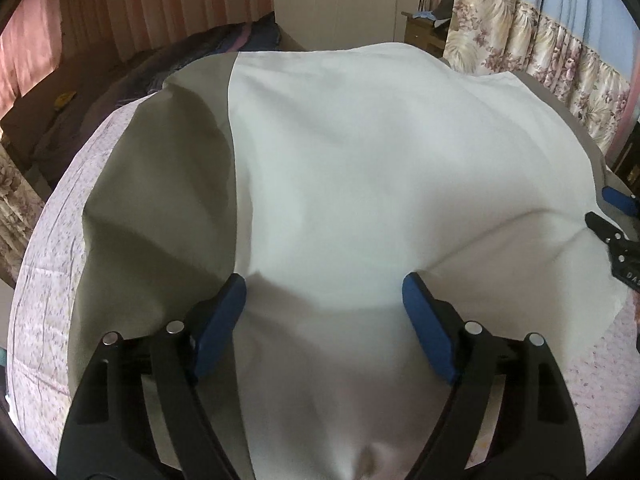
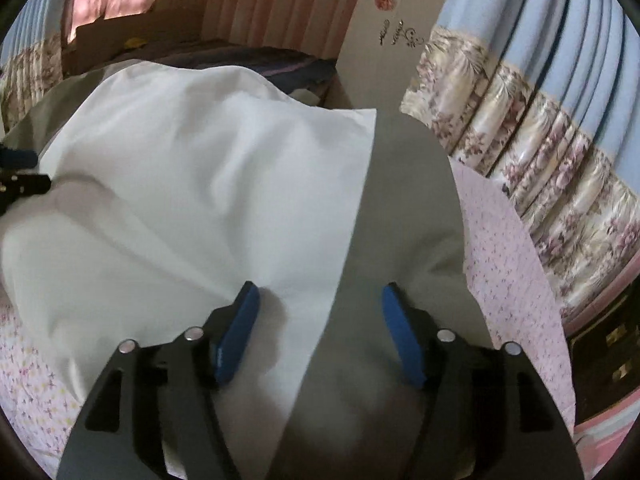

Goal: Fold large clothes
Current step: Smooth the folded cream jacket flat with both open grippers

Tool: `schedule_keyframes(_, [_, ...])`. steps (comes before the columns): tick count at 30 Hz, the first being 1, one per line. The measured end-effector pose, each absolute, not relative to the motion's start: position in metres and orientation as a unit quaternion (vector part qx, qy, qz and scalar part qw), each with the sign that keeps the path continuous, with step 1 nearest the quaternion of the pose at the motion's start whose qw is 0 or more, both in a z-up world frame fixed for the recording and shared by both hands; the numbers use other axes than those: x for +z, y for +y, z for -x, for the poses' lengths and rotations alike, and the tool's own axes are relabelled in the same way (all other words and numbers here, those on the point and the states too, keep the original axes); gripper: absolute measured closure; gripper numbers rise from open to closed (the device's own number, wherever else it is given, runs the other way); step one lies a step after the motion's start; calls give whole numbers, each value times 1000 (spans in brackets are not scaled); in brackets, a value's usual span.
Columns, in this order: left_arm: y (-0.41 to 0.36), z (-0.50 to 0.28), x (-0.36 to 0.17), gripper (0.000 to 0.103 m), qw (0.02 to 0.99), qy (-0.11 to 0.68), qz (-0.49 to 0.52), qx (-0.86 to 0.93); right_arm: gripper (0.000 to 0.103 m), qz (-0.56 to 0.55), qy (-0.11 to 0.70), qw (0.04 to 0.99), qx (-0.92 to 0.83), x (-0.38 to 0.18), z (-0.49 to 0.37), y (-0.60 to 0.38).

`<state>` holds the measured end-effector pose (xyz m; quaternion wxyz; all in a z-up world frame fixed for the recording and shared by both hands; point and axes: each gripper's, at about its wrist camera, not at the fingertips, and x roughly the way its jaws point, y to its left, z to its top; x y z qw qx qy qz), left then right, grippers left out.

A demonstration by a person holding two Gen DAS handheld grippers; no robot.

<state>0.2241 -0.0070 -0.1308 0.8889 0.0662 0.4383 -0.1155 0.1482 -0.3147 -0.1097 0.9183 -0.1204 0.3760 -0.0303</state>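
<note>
A large garment with a white panel (image 1: 360, 168) and grey-olive side parts (image 1: 168, 184) lies spread on a bed. It also shows in the right wrist view, white (image 2: 192, 184) and grey (image 2: 404, 216). My left gripper (image 1: 325, 294) is open, its blue pads (image 1: 224, 316) just above the white cloth near its near edge. My right gripper (image 2: 320, 300) is open over the seam between white and grey. The right gripper's tip shows at the left view's right edge (image 1: 612, 236); the left gripper's tip shows at the right view's left edge (image 2: 20, 182).
The bed has a pink floral sheet (image 1: 48, 264), which also shows in the right wrist view (image 2: 508, 264). A dark blanket (image 1: 192, 52) lies at the far end. Floral curtains (image 2: 552, 168) hang on the right, and a dark wooden cabinet (image 2: 612, 360) stands beside the bed.
</note>
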Motion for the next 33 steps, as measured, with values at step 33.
schedule_keyframes(33, [32,-183,-139,3,890,444,-42,-100,14,111,394,911,53,-107,-126,-245])
